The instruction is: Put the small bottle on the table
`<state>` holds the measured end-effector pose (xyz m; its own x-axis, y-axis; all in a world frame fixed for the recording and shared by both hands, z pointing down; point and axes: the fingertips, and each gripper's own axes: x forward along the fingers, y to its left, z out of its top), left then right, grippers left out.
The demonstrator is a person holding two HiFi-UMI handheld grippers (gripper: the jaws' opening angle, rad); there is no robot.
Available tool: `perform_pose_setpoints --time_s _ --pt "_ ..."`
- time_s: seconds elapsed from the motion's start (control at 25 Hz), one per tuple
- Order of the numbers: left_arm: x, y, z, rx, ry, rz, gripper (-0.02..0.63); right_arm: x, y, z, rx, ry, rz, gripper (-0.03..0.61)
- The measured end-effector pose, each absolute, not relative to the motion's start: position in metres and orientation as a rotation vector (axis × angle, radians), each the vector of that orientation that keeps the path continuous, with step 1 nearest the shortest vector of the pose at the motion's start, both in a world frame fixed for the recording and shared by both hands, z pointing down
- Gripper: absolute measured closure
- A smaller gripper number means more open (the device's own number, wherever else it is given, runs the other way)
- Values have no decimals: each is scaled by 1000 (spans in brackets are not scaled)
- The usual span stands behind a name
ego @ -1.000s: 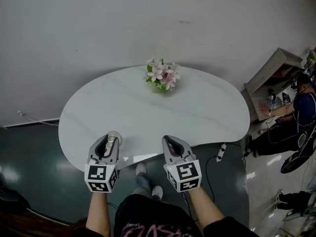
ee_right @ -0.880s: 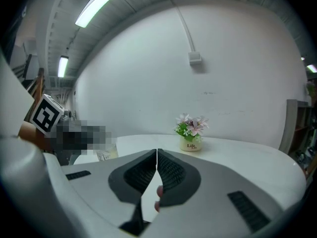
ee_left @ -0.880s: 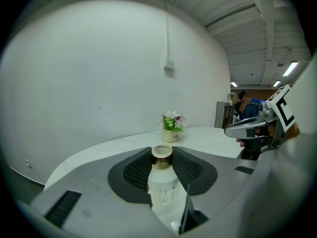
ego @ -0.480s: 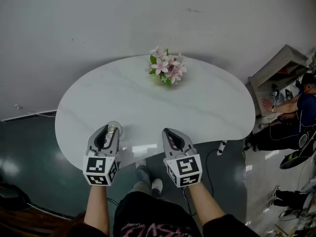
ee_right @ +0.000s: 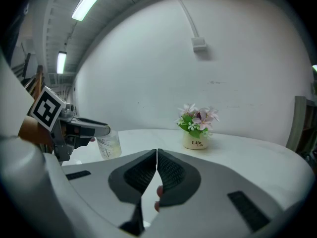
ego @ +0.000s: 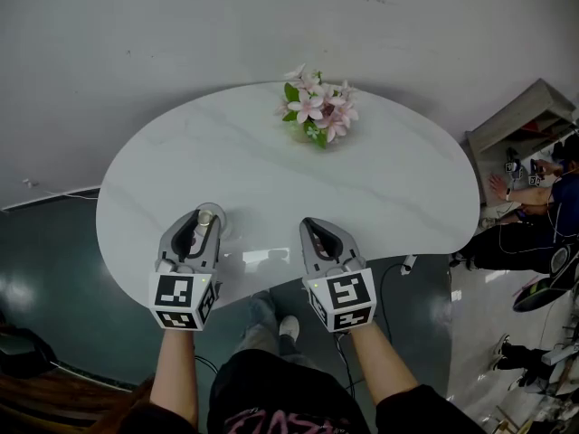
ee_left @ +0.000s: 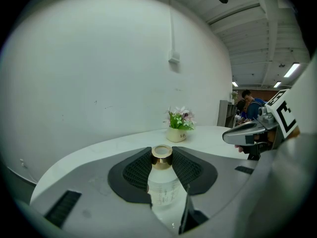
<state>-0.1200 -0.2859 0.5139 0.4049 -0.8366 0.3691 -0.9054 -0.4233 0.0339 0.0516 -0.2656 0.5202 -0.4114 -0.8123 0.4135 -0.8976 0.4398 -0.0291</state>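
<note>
A small clear bottle (ee_left: 162, 186) with a gold cap sits between the black pads of my left gripper (ee_left: 162, 168), which is shut on it. In the head view the left gripper (ego: 204, 221) holds the bottle (ego: 205, 218) over the near left part of the white oval table (ego: 380, 197). The right gripper view shows the same bottle (ee_right: 109, 145) hanging from the left gripper above the tabletop. My right gripper (ego: 315, 236) is beside it at the table's near edge, its jaws (ee_right: 157, 168) shut with nothing between them.
A small white pot of pink flowers (ego: 318, 114) stands at the table's far side, also seen as a flower pot (ee_right: 197, 128). A person (ego: 543, 215) sits on the floor at the right by a low shelf (ego: 516, 125). A white wall is behind the table.
Both grippers have moved forward over the table's near edge, the left one carrying the bottle. The table and flower pot now sit higher and further right in the head view.
</note>
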Motion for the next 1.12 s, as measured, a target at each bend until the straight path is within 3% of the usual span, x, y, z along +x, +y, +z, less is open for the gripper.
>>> perform_pose_setpoints --time_s 1.12 --pt "-125 -349 554 2400 -1576 452 483 41 -339 554 1440 -2363 375 511"
